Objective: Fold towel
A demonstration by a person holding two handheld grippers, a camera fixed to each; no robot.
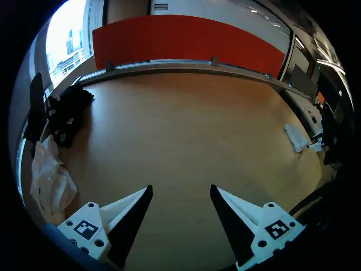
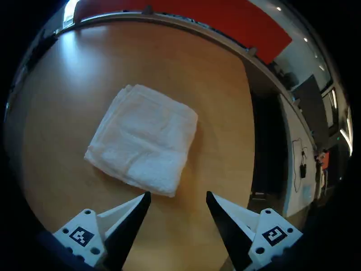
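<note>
A white towel [image 2: 142,140] lies folded into a thick square on the wooden table [image 2: 67,90] in the right gripper view. My right gripper [image 2: 177,195] hangs open just short of the towel's near corner, its black fingertips [image 2: 135,212] apart and touching nothing. In the left gripper view my left gripper [image 1: 181,189] is open over bare wooden table [image 1: 180,126], with nothing between its fingers.
A red partition [image 1: 189,43] stands along the table's far edge. Black bags and gear [image 1: 67,113] and crumpled pale bags [image 1: 49,180] sit at the left edge. A small white packet [image 1: 297,137] lies at the right. The table's right edge [image 2: 250,113] drops to a dark floor.
</note>
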